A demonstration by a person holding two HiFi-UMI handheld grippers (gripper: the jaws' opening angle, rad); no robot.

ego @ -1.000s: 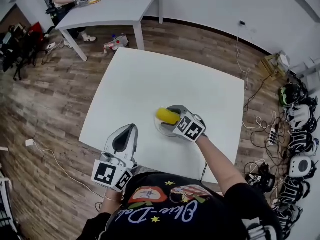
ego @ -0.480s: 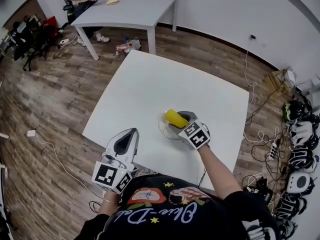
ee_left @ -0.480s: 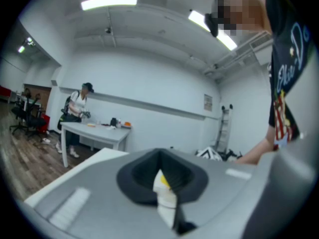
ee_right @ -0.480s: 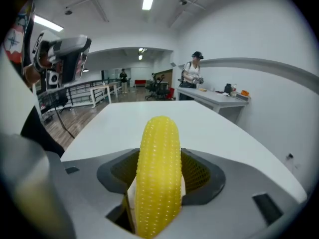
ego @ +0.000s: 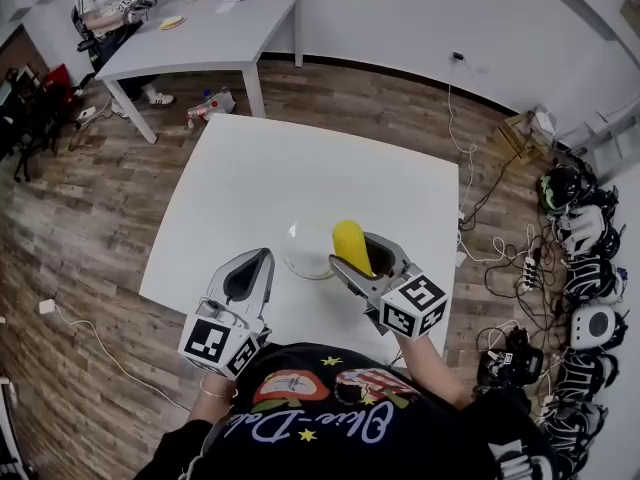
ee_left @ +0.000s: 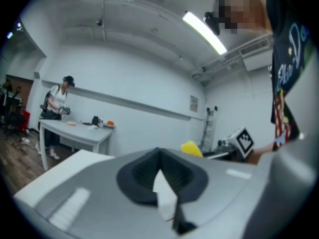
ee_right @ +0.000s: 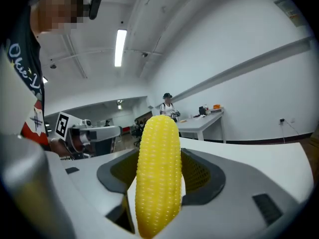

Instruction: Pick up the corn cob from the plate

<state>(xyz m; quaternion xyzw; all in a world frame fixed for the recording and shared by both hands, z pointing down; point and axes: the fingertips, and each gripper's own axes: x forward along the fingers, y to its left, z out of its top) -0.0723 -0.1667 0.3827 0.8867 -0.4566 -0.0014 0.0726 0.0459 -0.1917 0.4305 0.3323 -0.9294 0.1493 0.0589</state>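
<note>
My right gripper [ego: 358,251] is shut on the yellow corn cob [ego: 351,245], which is lifted clear of the clear glass plate [ego: 304,249] and tilted up at the plate's right side. In the right gripper view the corn cob [ee_right: 158,173] stands between the jaws and fills the middle of the frame. My left gripper [ego: 247,278] hovers at the near left of the white table [ego: 300,178], left of the plate; its jaws are shut with nothing in them. The left gripper view shows the corn cob [ee_left: 191,148] as a small yellow tip beyond the jaws.
A second white table [ego: 200,33] stands at the back left with a person [ego: 105,3] working at it. Helmets and cables [ego: 580,258] lie on the wood floor to the right. The table's near edge runs just under both grippers.
My right gripper has lifted the corn cob off the plate and pulled it back toward me and to the right. The left gripper has barely moved.
</note>
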